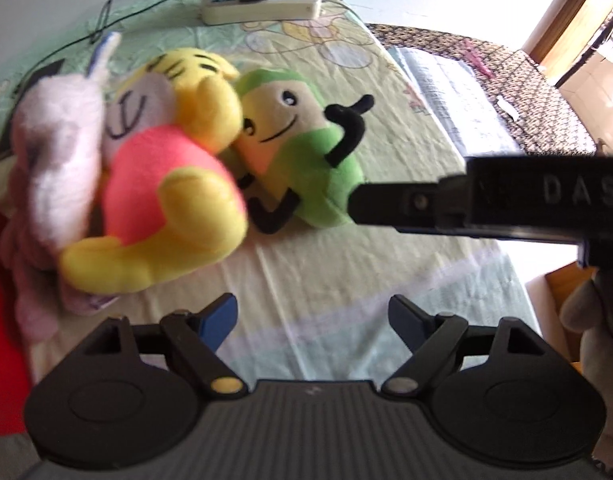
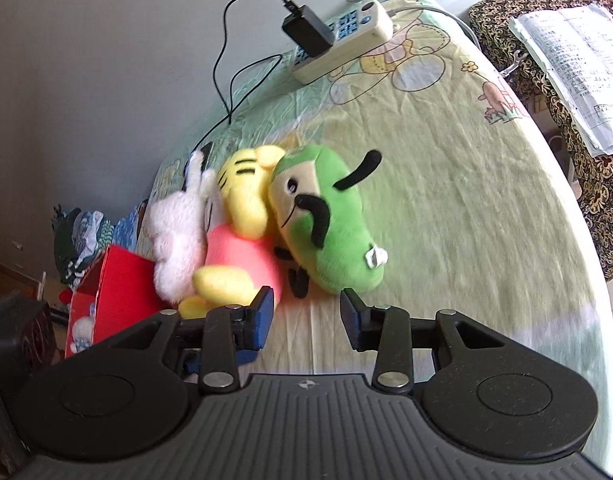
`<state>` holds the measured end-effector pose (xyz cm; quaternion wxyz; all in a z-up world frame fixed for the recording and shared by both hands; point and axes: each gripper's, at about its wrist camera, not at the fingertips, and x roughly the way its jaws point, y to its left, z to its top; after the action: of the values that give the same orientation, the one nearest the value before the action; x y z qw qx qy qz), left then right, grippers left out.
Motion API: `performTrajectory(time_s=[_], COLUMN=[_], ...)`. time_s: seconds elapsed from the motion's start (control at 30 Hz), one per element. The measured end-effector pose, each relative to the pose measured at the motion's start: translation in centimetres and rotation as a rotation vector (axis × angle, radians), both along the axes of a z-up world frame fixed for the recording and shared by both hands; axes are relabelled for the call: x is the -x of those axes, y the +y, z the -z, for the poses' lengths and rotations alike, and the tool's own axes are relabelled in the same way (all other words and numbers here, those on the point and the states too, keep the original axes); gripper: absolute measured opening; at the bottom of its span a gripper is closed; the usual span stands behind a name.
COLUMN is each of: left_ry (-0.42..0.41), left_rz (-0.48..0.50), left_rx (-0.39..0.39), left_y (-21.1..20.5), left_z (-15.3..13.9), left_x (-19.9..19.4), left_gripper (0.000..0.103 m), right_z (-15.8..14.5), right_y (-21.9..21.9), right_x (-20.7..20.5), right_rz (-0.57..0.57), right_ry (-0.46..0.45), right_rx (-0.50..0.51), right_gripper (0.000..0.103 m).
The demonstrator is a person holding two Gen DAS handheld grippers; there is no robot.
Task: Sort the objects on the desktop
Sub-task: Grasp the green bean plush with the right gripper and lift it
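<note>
Three plush toys lie huddled on the cartoon-print tablecloth (image 1: 346, 272): a green one with black arms (image 1: 302, 148) (image 2: 334, 220), a yellow and pink one (image 1: 166, 184) (image 2: 242, 256), and a fluffy white-pink one (image 1: 54, 152) (image 2: 178, 232). My left gripper (image 1: 312, 316) is open, a short way in front of the pile, with only cloth between its fingers. My right gripper (image 2: 306, 316) is open too, its fingertips just short of the green toy's lower end. In the left wrist view one black right-gripper finger (image 1: 426, 204) reaches in from the right to the green toy's edge.
A cream power strip (image 1: 262, 0) (image 2: 342, 48) with a black adapter (image 2: 306, 32) and cables lies at the table's far end. A red box (image 2: 118, 292) stands off the left edge. Papers (image 2: 578, 68) rest on a patterned seat beyond the right edge.
</note>
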<state>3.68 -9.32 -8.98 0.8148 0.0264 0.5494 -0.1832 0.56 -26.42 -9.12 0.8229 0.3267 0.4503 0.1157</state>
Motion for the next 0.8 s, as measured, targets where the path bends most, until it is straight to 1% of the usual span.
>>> performTrajectory(time_s=[0.07,0.2,0.3,0.43,0.5,0.63,0.7,0.73,0.77,0.8], left_ry=[-0.005,-0.011,-0.017,0.020,0.028,0.022,0.023,0.021,0.019,0.017], left_rz=[0.002,0.028,0.046,0.049,0.052,0.067,0.075,0.081,0.086,0.090], left_rx=[0.020,0.061,0.078,0.114,0.129,0.126,0.124,0.125,0.126,0.125], left_y=[-0.2,-0.7,-1.2,-1.1,-1.1,-1.2,-1.4,-1.5,-1.5,-1.6], left_z=[0.3,0.8,1.4,2.4,2.7,3.2,3.4,3.4,3.4,3.3], left_x=[-0.7,-2.0,-2.8,-4.3,-4.8,-5.3,-5.5,-5.4,-5.4,-5.3], left_gripper=[0.084,0.084,0.084,0.084,0.081,0.078,0.078,0.078,0.078,0.078], right_z=[0.4,1.5,2.4,2.9,3.2,3.7,4.2,4.5,4.6,4.7], right_y=[-0.7,-1.9,-1.8,-1.0,-0.8,-0.9,-1.1,-1.2,-1.2,-1.1], right_x=[-0.9,-2.5,-3.7,-5.0,-5.5,-6.1,-6.3,-6.3,-6.2,-6.1], right_rz=[0.019,0.067,0.050,0.007,-0.013,-0.024,-0.032,-0.039,-0.041,-0.040], right_ry=[0.005,0.010,0.021,0.015,0.008,0.001,0.019,0.027,0.039,0.044], right_rx=[-0.022,-0.035,-0.032,0.003,-0.010,-0.043,-0.092,-0.127,-0.156,-0.158], right_gripper=[0.049,0.053,0.054,0.055,0.059,0.063,0.060,0.051,0.050,0.050])
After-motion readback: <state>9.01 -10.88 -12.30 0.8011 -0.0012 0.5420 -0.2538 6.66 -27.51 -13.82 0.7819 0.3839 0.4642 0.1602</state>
